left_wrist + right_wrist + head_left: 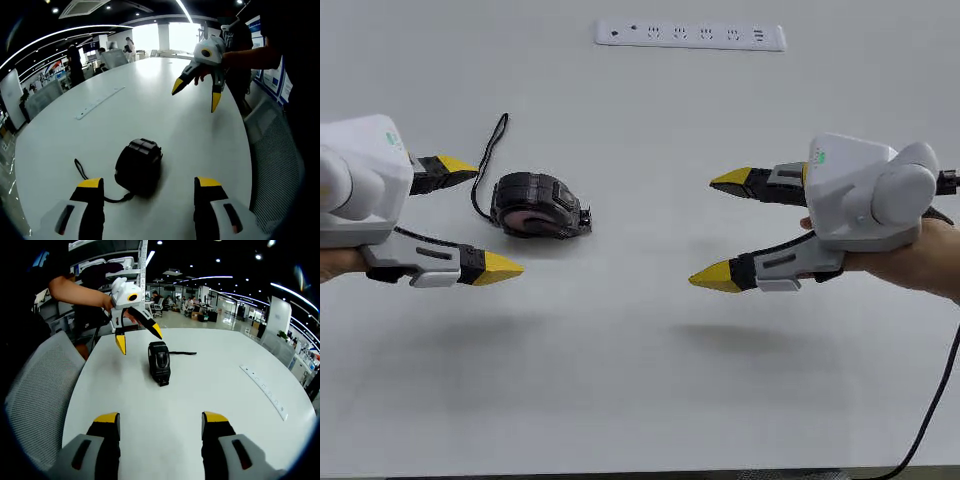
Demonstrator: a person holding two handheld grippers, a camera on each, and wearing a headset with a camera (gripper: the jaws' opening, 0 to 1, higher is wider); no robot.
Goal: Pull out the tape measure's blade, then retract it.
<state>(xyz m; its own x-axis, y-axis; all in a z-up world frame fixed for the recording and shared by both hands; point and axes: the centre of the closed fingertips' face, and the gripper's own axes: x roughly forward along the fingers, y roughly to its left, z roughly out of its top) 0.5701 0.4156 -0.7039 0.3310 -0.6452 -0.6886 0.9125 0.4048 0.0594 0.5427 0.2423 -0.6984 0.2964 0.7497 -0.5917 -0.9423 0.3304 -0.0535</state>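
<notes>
1. The tape measure (pixel 540 206) lies on its side on the white desk (pixel 640 380), in the left half and about midway between the near and far edges. Its case is black, with a round reddish label facing up. Any writing on that label is too blurred to read.
2. The blade is wound in. Its end hook sits at the mouth of the case and faces the right half of the desk.
3. A black wrist strap (pixel 485 165) runs in a loop from the case toward the far left.
4. The left gripper (pixel 494 217) hovers over the left edge of the desk with its yellow-tipped jaws spread wide and nothing between them. In the left gripper view the tape measure (pixel 139 165) sits just ahead of the gap between the two tips, apart from both.
5. The right gripper (pixel 702 232) is held by a hand (pixel 910 260) over the right half of the desk. Its jaws are likewise wide apart and empty, pointing at the tape measure from well away. In the right gripper view the case (pixel 159 362) stands end-on with its mouth toward the camera.
6. Each gripper's white housing carries a small green mark, too small to read.
7. A white power strip (pixel 690 35) lies flat along the far edge of the desk. No lettering on it is legible.
8. A black cable (pixel 930 420) hangs off near the right near corner.
9. A grey mesh chair (pixel 40 390) stands beside the desk in the right gripper view.
</notes>
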